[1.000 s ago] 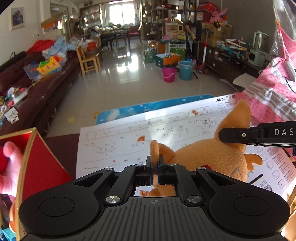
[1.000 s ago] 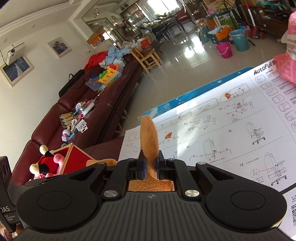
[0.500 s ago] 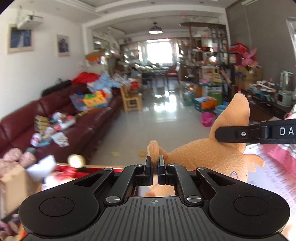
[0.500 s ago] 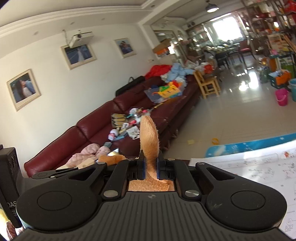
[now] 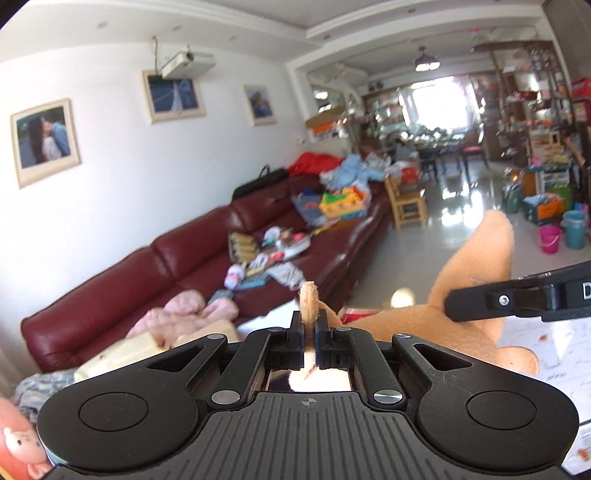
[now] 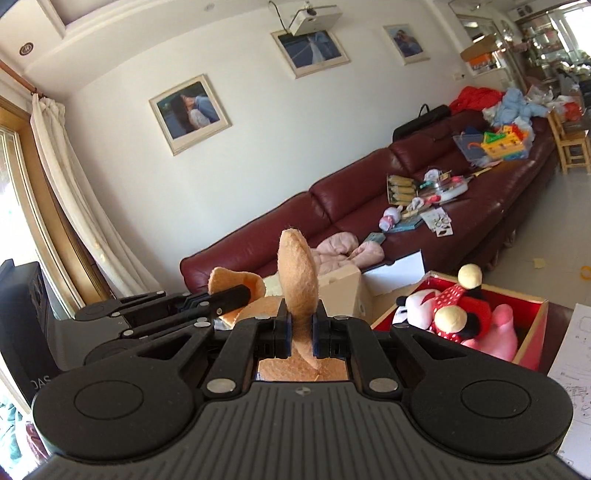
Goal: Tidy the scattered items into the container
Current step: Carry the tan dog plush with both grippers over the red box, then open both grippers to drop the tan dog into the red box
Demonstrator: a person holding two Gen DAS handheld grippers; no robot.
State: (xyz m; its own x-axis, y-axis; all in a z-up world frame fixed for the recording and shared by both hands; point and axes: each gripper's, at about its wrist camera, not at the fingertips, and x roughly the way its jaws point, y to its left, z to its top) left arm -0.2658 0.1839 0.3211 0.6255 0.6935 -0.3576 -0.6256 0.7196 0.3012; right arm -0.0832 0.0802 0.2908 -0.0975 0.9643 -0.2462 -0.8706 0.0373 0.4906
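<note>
Premises: a private home, specifically a lived-in living room opening onto a dining area. Evidence as follows. A long dark red leather sofa [image 6: 388, 192] runs along the white wall at centre frame, its seats strewn with toys, booklets and a pink jacket [image 6: 343, 251]. Framed family photographs [image 6: 190, 110] hang on the wall at upper left and top centre. A ceiling-mounted projector [image 6: 314, 14] sits at top centre. A curtain [image 6: 74, 192] hangs at far left. In the left wrist view, upper right, a dining table with chairs [image 5: 439, 147] stands before a bright window; plastic buckets [image 5: 561, 232] rest on the glossy tiled floor [image 5: 458, 206] at right.
</note>
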